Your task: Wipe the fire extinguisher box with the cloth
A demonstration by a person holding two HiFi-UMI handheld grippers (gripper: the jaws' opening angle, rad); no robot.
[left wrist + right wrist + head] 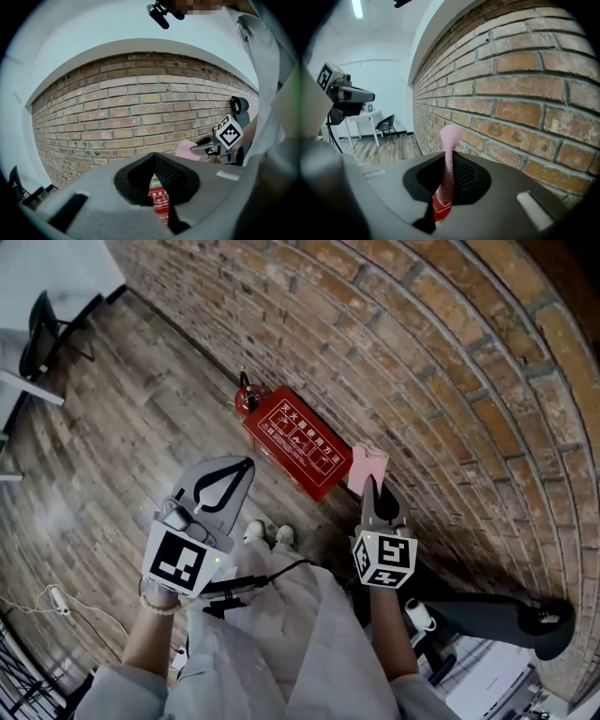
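Closest in, the left gripper [244,468] has its jaws pinched together on nothing and hangs over the wooden floor [122,427]. The right gripper [371,491] is clamped on the pink cloth [367,463], which stands up from between its jaws. Just past it, the red fire extinguisher box [295,442] lies on the floor along the foot of the brick wall [422,362], the cloth up at its nearer end, contact impossible to call, and a red extinguisher [247,401] stands at the far end.
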